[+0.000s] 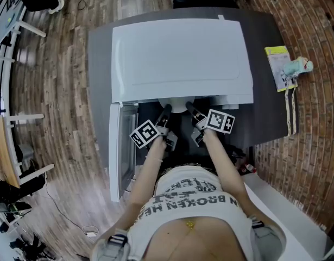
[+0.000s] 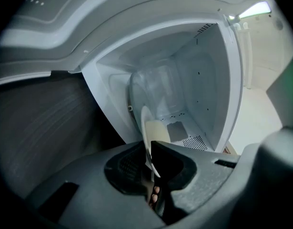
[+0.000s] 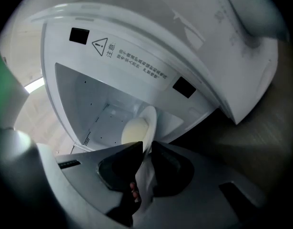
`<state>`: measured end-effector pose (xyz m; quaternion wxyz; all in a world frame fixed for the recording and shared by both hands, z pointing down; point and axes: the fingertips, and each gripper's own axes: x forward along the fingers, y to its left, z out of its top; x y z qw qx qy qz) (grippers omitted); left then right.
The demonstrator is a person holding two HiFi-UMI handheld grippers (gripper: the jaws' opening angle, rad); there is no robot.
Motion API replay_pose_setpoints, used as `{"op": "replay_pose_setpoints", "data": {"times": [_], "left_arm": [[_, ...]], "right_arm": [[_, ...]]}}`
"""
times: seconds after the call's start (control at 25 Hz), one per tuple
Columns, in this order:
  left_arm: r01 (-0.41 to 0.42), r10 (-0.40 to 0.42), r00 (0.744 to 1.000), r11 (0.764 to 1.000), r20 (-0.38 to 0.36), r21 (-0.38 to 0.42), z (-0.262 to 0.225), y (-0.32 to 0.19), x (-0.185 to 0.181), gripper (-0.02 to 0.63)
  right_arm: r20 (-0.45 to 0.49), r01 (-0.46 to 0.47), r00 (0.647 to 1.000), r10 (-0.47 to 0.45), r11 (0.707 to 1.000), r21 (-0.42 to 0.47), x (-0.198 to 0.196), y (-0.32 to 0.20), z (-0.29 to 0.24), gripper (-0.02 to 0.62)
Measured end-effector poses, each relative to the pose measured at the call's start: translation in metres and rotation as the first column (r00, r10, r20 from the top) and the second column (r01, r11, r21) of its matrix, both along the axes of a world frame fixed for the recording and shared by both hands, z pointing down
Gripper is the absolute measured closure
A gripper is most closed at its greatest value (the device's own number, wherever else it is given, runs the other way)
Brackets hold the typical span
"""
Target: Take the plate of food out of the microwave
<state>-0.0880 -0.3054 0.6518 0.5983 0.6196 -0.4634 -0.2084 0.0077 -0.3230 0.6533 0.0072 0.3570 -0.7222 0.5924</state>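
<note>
Your left gripper (image 2: pixel 150 146) is clamped on one side of the plate's (image 2: pixel 147 128) rim. Your right gripper (image 3: pixel 145 144) pinches the rim on the opposite side. Each pair of jaws has only a thin edge to bite on. The plate sits just inside the mouth of the microwave (image 1: pixel 177 53), under its roof, with the pale food (image 3: pixel 133 131) heaped on it.

The step in hand, as I judge it, is the draw-out. Pull both hands toward you together and at one pace, so that neither grip twists the rim out of the other. Keep the plate level, or the food may slide. Lift only enough to clear the cavity floor, and mind the roof above. The door (image 1: pixel 123 145) stands open on your left, so keep that arm off it. Once the plate is clear of the opening, carry it low over the table (image 1: pixel 264 31).
</note>
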Motion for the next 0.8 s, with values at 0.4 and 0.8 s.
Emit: {"op": "replay_pose_setpoints", "data": {"times": [0.4, 0.8], "left_arm": [[-0.002, 0.002, 1.000, 1.000, 0.016, 0.027, -0.010, 0.014, 0.001, 0.565], [0.000, 0.000, 1.000, 0.999, 0.010, 0.042, -0.020, 0.031, 0.003, 0.565]], "right_arm": [[0.006, 0.008, 1.000, -0.008, 1.000, 0.030, 0.001, 0.013, -0.009, 0.538], [-0.004, 0.015, 1.000, -0.015, 0.998, 0.054, 0.002, 0.030, -0.020, 0.538]]}}
